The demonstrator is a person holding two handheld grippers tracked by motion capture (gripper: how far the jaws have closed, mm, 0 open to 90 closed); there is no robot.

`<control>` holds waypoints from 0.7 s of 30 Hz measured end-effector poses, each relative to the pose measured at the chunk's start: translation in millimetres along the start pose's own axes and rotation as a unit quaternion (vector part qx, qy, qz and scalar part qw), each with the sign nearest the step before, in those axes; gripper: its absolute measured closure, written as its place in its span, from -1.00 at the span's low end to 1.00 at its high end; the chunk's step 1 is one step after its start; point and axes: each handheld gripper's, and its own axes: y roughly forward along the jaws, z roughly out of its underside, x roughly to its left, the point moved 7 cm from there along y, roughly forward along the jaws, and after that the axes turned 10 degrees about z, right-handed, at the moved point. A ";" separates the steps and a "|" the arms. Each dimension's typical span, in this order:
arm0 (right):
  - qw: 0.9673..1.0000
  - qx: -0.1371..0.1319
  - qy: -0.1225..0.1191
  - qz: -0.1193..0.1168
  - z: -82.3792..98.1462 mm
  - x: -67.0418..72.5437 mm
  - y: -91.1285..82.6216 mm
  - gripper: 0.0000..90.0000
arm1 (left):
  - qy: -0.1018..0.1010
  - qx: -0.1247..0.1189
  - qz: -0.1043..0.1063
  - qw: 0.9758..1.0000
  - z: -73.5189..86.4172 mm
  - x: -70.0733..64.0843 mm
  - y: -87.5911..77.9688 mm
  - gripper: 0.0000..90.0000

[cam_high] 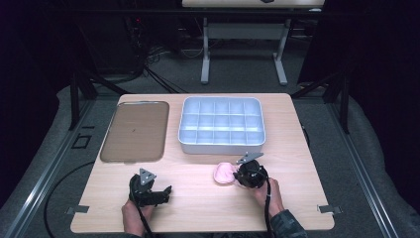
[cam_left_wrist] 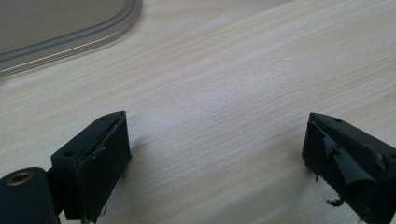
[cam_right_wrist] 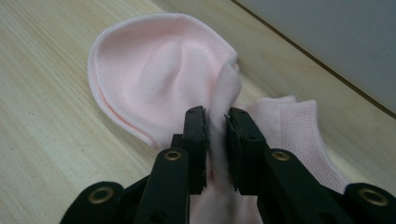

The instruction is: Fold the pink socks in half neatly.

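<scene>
Clearly soft, light, floppy: pale pink knit ankle sock (cam_right_wrist: pixel 159 88) lies on light wood tabletop (cam_high: pixel 198 198), 6 o'clock of grey compartment tray (cam_high: pixel 221 124). Right gripper (cam_right_wrist: pixel 216 123) fingers pinch a raised fold, good hold. Left gripper (cam_left_wrist: pixel 215 154) fingers wide open, empty.

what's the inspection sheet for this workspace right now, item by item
surface: light wooden table, bare between the grippers
job's things: pink sock lying crumpled near the white compartment box
clutter: brown tray, nothing in it
grippers: right gripper pinching a fold of the sock; left gripper open over bare wood
cables: one black cable trails from the right gripper along the hand
surroundings: grey floor, another table's legs beyond
</scene>
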 end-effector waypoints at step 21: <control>0.998 -0.066 0.019 -0.006 -27.7 -5.4 -61.4 0.77 | 0.000 0.000 -0.001 1.000 0.0 0.1 -0.1 -0.83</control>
